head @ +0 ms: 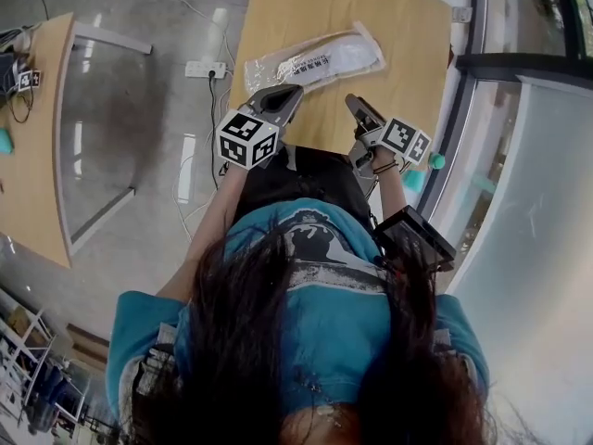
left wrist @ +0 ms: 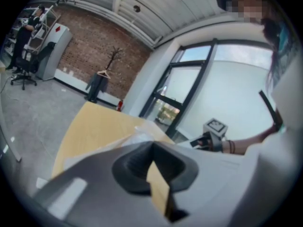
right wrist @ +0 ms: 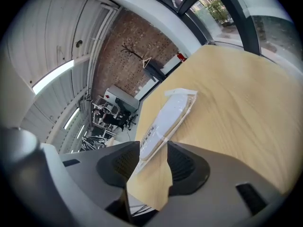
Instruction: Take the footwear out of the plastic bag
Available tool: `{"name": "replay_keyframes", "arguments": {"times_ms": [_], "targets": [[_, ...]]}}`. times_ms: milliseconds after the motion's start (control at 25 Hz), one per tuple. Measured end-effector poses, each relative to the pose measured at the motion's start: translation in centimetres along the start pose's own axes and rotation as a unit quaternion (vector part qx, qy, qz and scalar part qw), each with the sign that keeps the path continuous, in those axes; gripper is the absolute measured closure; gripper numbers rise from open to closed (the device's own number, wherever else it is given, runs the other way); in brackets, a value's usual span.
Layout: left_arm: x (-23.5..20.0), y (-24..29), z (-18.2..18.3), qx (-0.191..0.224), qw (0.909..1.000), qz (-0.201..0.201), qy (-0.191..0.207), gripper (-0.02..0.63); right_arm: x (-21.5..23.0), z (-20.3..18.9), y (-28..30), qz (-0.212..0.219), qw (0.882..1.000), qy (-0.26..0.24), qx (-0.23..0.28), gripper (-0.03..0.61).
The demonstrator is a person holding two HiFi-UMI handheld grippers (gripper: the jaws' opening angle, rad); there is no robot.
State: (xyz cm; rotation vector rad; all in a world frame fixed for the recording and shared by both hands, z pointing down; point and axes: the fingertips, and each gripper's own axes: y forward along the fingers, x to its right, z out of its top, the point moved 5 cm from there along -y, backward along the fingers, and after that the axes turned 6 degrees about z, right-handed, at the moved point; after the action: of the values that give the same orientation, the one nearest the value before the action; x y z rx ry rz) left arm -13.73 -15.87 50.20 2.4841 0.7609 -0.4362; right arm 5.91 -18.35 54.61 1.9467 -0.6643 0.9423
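Plastic bag (head: pixel 313 60) lies crosswise on worktop (head: pixel 408 26), just ahead of both tools. Left tool (head: pixel 283 96) nearer, pressed together. Right tool (head: pixel 359 108) spread, empty.

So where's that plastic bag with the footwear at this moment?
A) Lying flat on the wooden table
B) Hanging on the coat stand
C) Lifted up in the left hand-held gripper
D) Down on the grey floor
A: the plastic bag lies flat on the wooden table, just beyond the tips of the left hand-held gripper and the right hand-held gripper, and neither grips it.
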Motion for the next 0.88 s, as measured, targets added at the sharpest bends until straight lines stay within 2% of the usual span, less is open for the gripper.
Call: {"name": "replay_keyframes", "arguments": {"times_ms": [440, 880], "targets": [[0.7, 0.5, 0.3, 0.016, 0.9963, 0.081, -0.023, 0.611, 7.4, 6.2, 3.7, -0.005, 0.994, 0.107, -0.002, 0.371], [1.3, 0.9, -0.3, 0.004, 0.9917, 0.126, -0.025, 0.611, 9.2, 6.8, 6.6, 0.029, 0.982, 0.187, -0.018, 0.370]]}}
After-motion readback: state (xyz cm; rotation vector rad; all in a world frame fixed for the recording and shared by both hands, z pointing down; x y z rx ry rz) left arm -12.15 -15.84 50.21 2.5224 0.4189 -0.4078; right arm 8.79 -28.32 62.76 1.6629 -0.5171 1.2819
